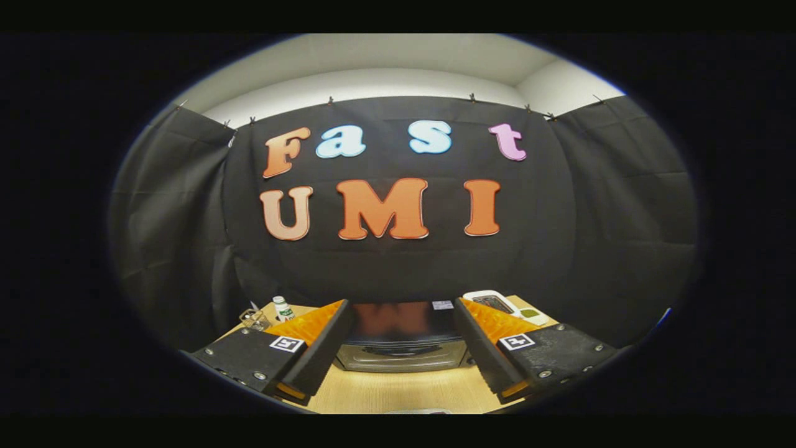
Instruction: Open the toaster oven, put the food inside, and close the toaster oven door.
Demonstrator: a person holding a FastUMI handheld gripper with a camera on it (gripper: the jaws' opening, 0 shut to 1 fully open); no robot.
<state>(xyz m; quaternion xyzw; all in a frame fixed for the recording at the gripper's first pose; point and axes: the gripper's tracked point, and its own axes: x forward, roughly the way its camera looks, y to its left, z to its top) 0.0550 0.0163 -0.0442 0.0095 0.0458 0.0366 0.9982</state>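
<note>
The toaster oven (401, 348) stands on the wooden table (398, 392) just beyond my fingers, seen from above and in front. Its glossy black top reflects the wall, and its silver front with a dark handle slot faces me; the door looks shut. My gripper (398, 314) is open, one finger on each side of the oven's top, with nothing held between them. At the nearest table edge a sliver of a pale object (418, 411) peeks in; I cannot tell what it is.
A small white bottle with a green label (283, 308) and a clear glass item (254, 319) stand at the back left of the table. A white tray-like device (492, 301) and a flat white item with a green patch (533, 315) lie at the back right.
</note>
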